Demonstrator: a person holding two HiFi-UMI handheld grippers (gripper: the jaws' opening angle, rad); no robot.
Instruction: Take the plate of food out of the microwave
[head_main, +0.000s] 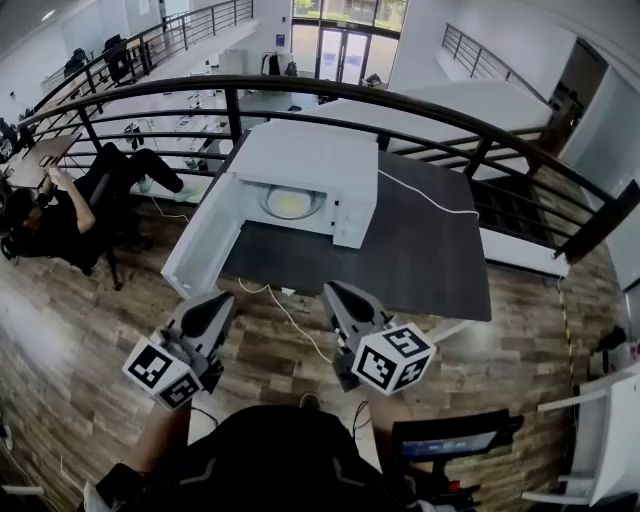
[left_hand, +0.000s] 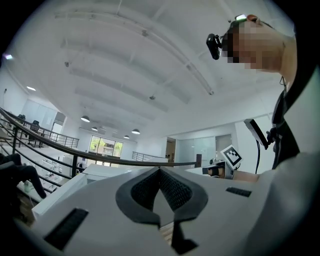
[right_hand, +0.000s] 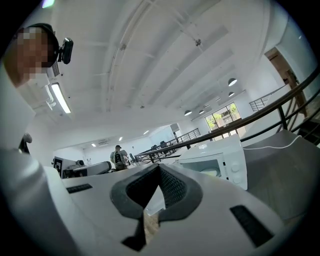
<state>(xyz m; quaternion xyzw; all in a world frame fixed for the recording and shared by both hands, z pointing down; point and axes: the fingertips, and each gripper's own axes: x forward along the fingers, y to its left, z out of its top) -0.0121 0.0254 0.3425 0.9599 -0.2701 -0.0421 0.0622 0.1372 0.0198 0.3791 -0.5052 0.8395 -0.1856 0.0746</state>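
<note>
A white microwave stands on a dark table with its door swung wide to the left. Inside it lies a round plate of yellowish food. Both grippers hang well short of the table's near edge, above the wooden floor. My left gripper is shut and empty, jaws meeting at a point. My right gripper is likewise shut with nothing in it. The right gripper view shows the microwave ahead to the right, its cavity open.
A dark metal railing curves behind the table. A white cable runs from the microwave across the table, and another cable trails on the floor. A seated person is at the left.
</note>
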